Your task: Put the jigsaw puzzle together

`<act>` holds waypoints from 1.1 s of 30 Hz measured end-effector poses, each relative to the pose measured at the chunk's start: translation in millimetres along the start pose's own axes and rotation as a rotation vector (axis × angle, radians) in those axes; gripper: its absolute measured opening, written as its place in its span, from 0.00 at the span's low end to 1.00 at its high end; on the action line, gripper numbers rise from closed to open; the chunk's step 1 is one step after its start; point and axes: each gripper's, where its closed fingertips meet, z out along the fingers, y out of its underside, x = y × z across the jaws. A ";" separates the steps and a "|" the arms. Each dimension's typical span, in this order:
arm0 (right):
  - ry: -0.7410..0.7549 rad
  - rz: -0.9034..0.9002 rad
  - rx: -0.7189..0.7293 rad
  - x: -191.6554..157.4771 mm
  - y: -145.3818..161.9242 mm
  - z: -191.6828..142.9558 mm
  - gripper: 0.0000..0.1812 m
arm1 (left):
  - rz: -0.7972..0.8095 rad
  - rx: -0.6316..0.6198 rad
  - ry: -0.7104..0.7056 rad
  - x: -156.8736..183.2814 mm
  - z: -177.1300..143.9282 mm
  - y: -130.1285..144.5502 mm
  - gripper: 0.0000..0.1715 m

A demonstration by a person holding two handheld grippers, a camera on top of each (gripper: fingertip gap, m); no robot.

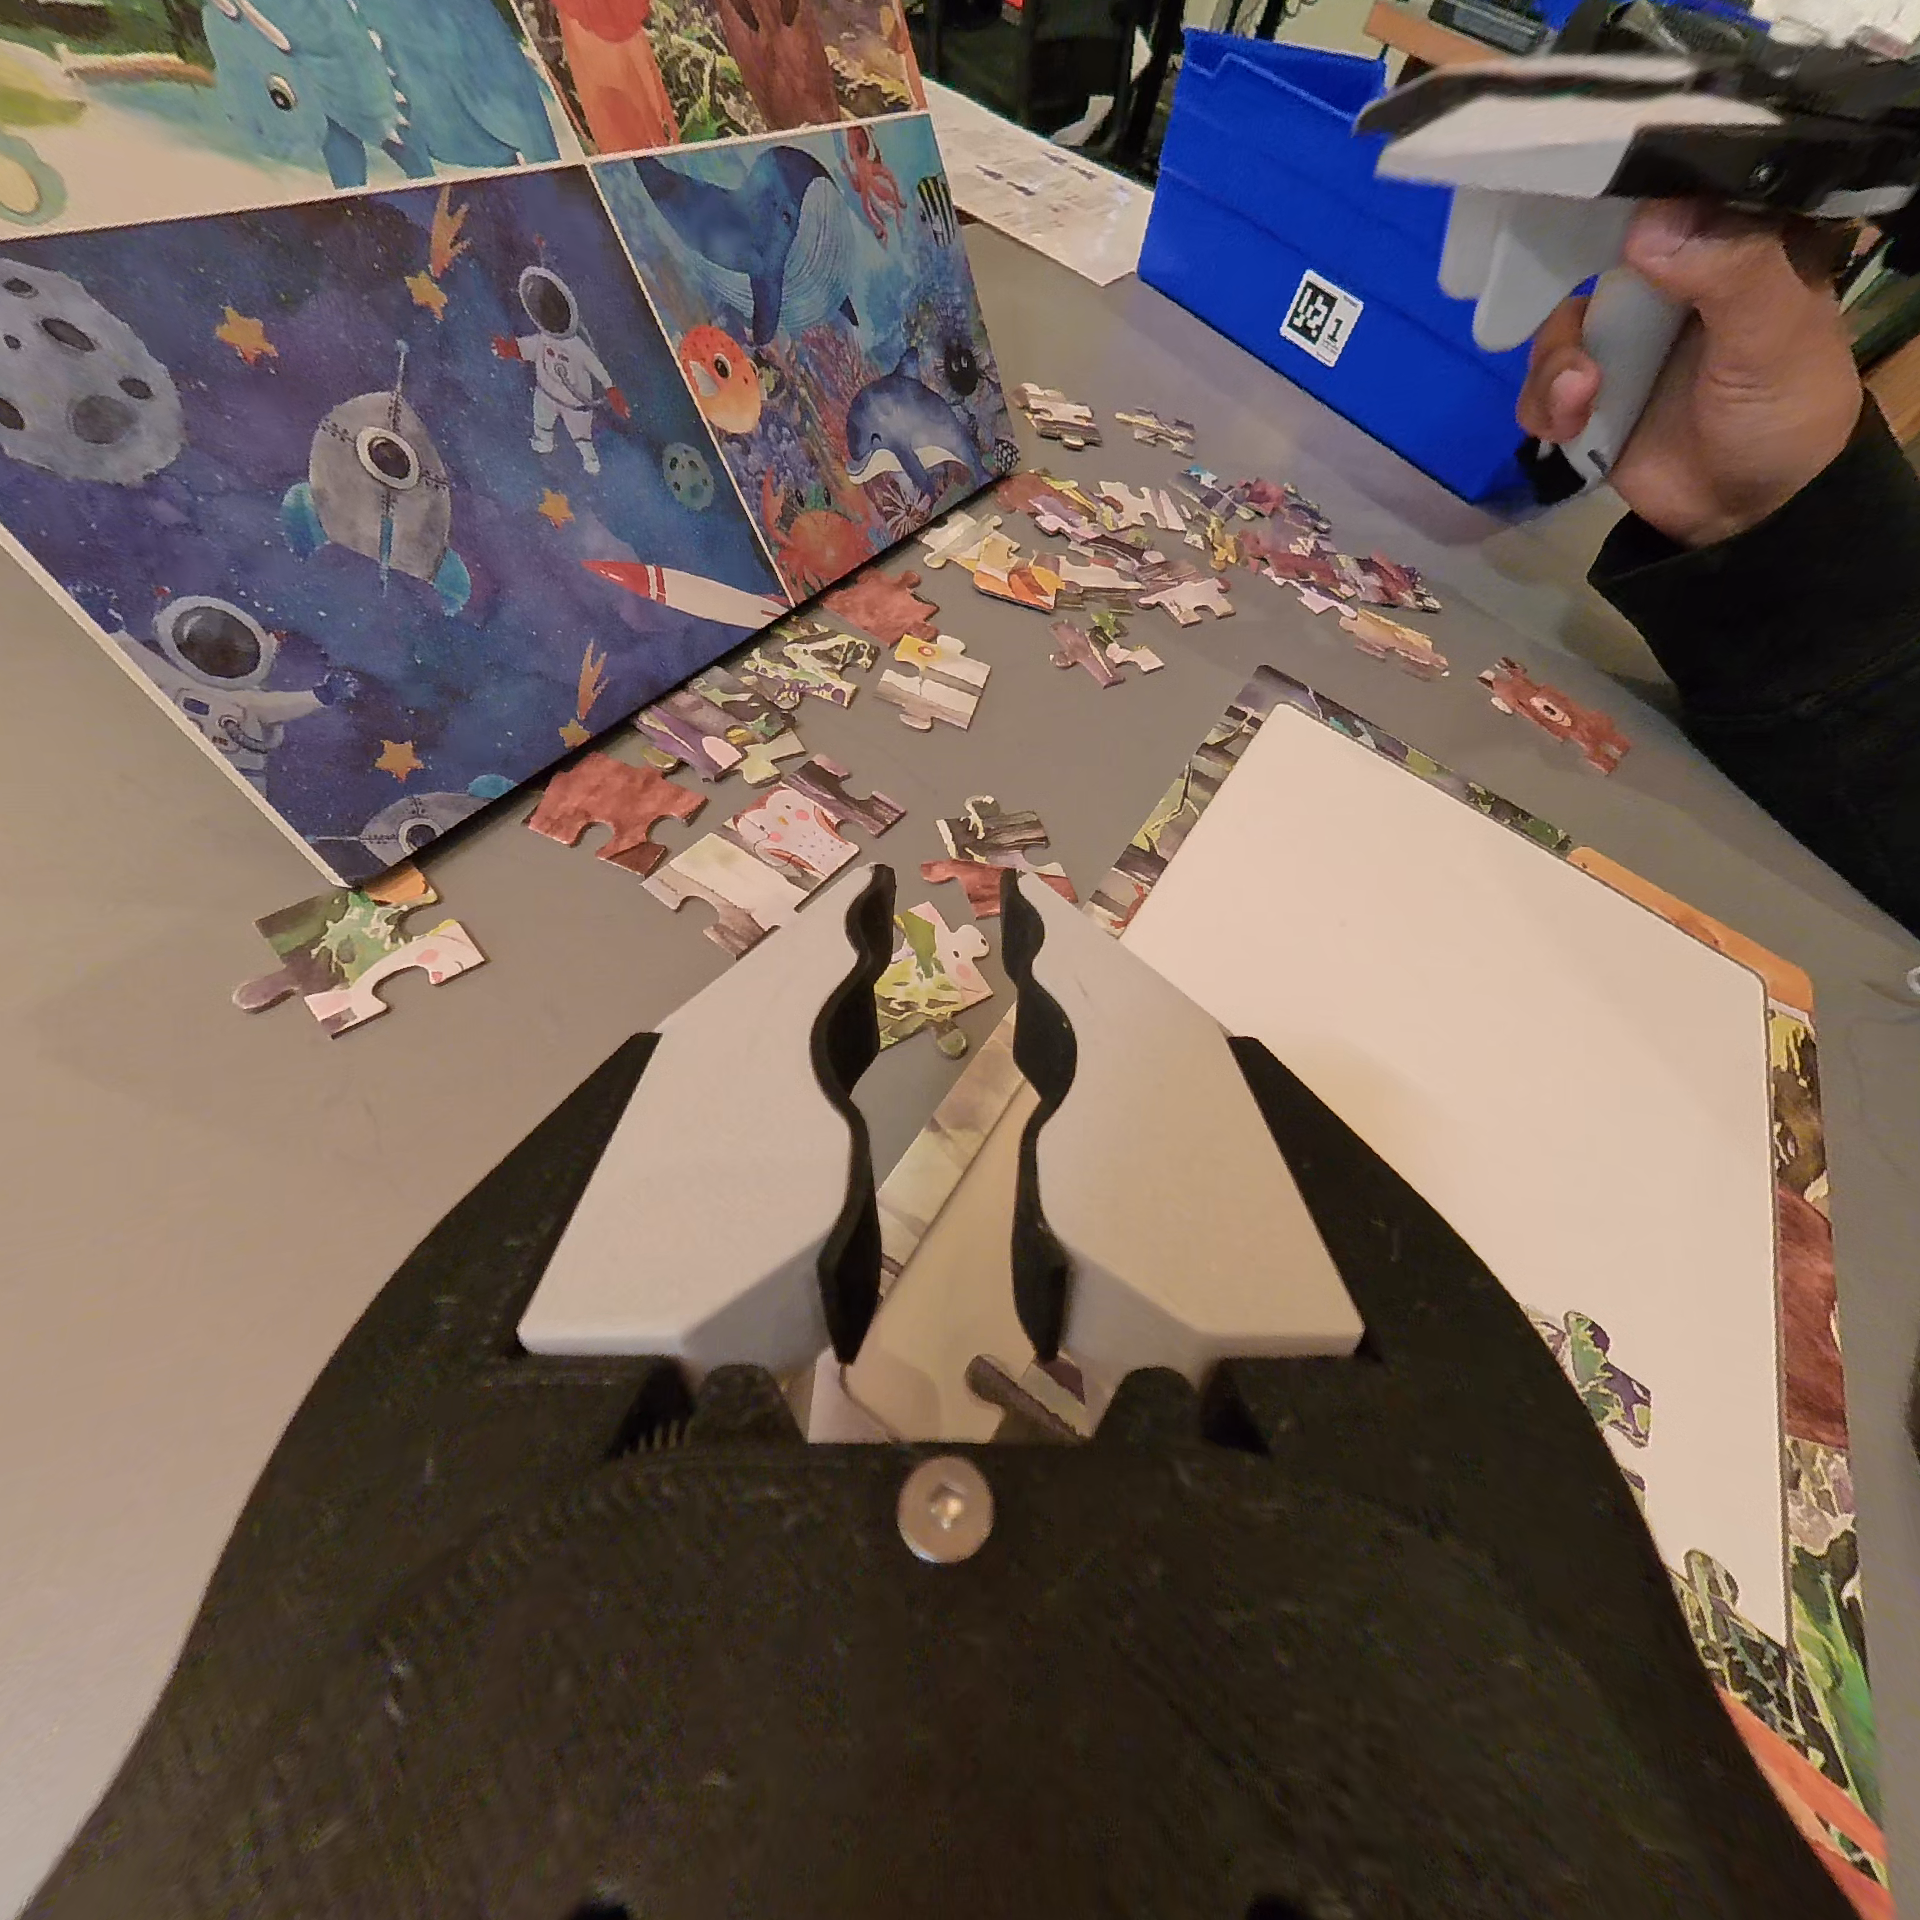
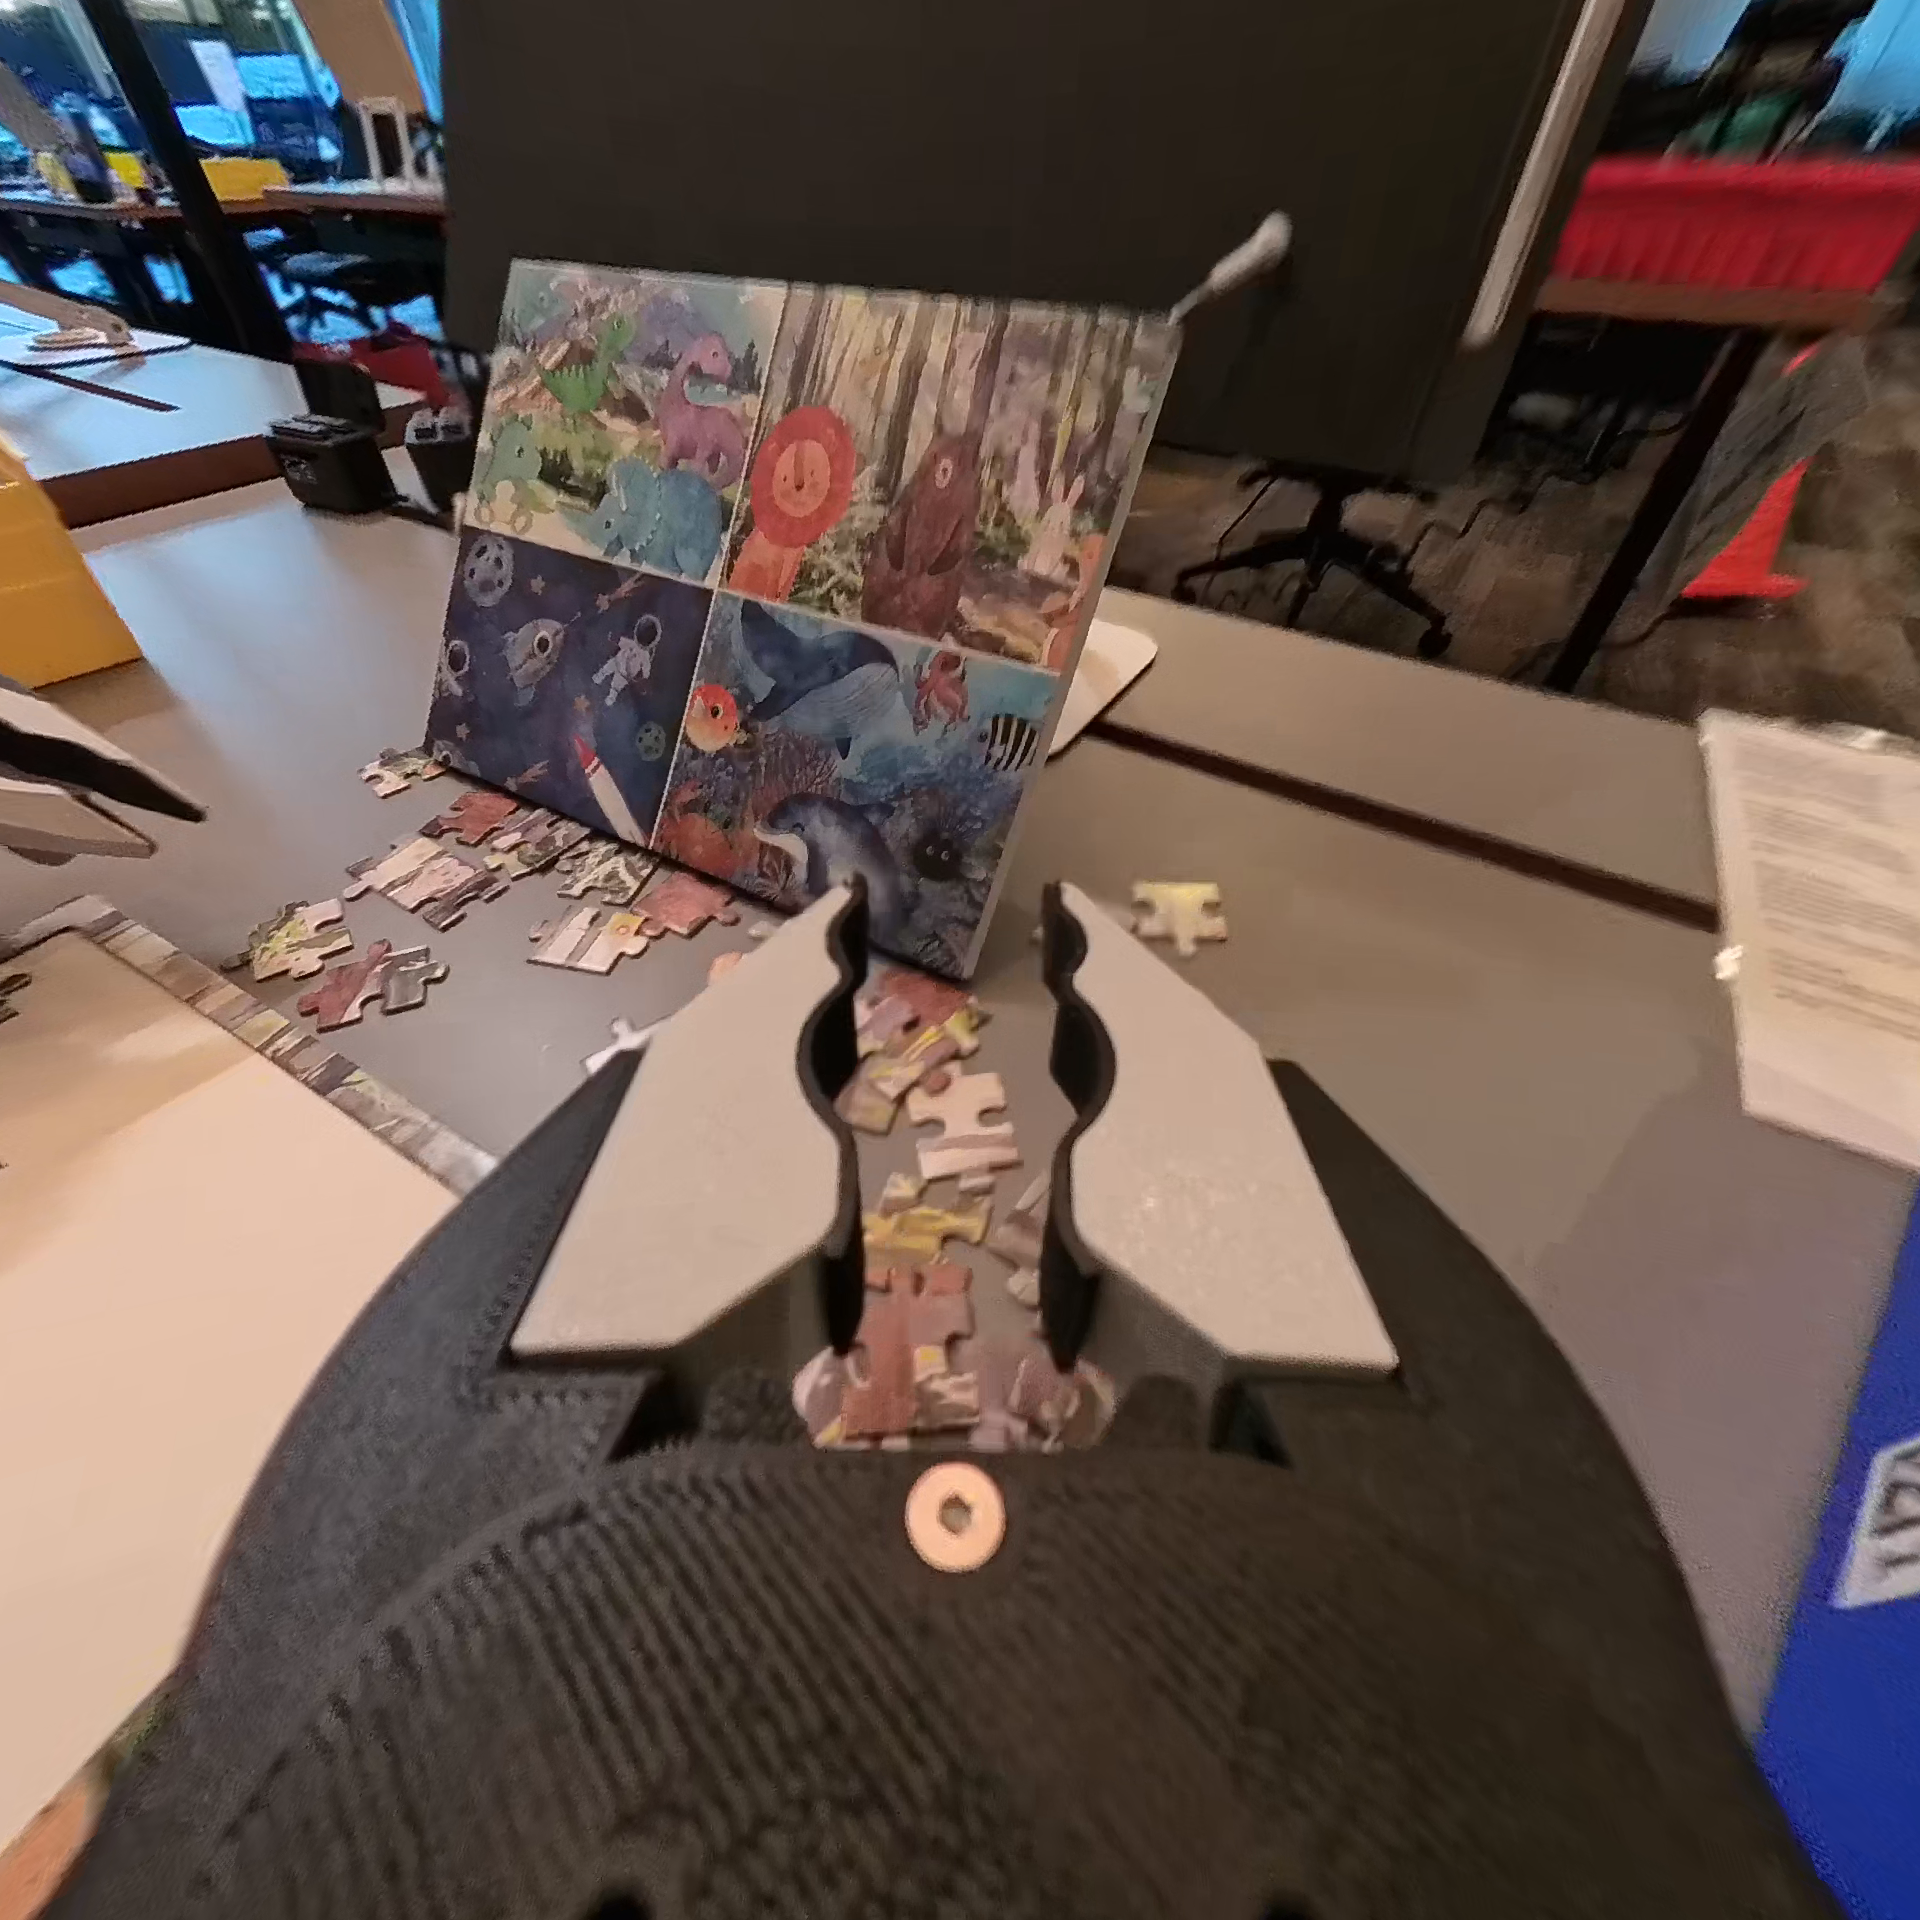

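The puzzle board (image 1: 1455,1039) is a white tray with an assembled picture border; a few pieces are joined at its right edge (image 1: 1600,1382). It also shows in the right wrist view (image 2: 156,1195). Loose pieces (image 1: 1195,540) lie scattered on the grey table between the board and the upright picture box (image 1: 416,416). My left gripper (image 1: 948,899) is open and empty, above the board's left corner and a green-white piece (image 1: 935,966). My right gripper (image 2: 951,904) is open and empty, above a cluster of loose pieces (image 2: 956,1122). It also shows in the left wrist view (image 1: 1377,135), raised and held by a hand.
The picture box (image 2: 779,623) leans upright at the back. A blue bin (image 1: 1299,260) stands at the right. A printed sheet (image 2: 1818,935) lies on the table at the right. A yellow box (image 2: 52,582) is at the far left. The left gripper (image 2: 171,826) enters from the left edge. Some 30 centimeters of space lies between my two pairs of fingers. The green-white piece (image 1: 935,966) sits 5 centimeters or so from the ends of my left fingers. Seen from the right wrist view (image 2: 291,950) as well.
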 end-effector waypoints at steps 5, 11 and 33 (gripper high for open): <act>-0.078 0.140 -0.203 -2.5 38.2 9.3 0.18 | -0.004 0.001 0.002 -0.2 -0.1 -0.2 0.11; -0.034 0.139 -0.445 -2.4 75.2 5.1 0.23 | -0.003 0.002 0.003 -0.1 -0.1 -0.2 0.11; -0.041 0.090 -0.486 -7.2 82.0 4.7 0.18 | 0.008 0.002 -0.001 0.9 0.2 -0.6 0.11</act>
